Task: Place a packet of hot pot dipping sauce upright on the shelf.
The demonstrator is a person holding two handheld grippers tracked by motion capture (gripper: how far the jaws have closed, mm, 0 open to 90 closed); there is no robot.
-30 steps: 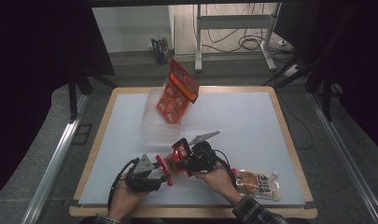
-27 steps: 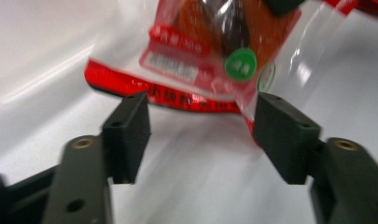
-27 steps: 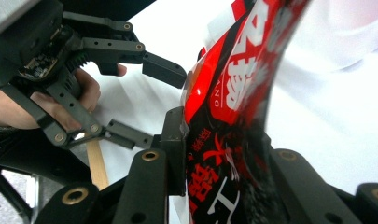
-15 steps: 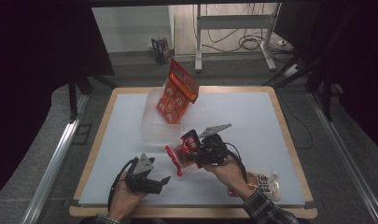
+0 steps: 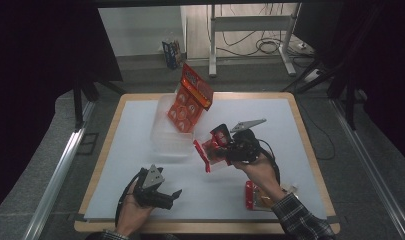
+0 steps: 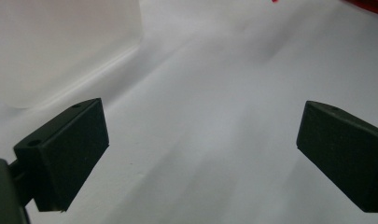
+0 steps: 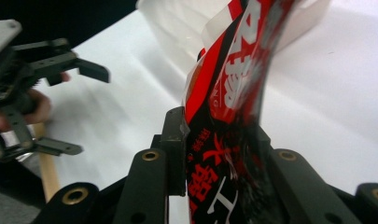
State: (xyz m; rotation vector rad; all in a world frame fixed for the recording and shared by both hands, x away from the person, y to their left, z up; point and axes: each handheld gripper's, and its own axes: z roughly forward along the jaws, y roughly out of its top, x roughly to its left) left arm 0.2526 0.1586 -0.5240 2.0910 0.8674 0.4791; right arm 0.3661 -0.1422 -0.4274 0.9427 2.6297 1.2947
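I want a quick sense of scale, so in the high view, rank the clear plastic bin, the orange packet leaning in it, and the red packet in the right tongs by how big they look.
1. Clear plastic bin, largest.
2. Orange packet.
3. Red packet in the right tongs, smallest, though it is seen partly edge-on, so its true size is unsure.

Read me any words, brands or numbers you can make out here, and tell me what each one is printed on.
Red packet in the right hand-held gripper: large white characters, too blurred and bent to read.
Orange pack standing in the clear bin: print too small.
Packet near the table's front edge: print too small.
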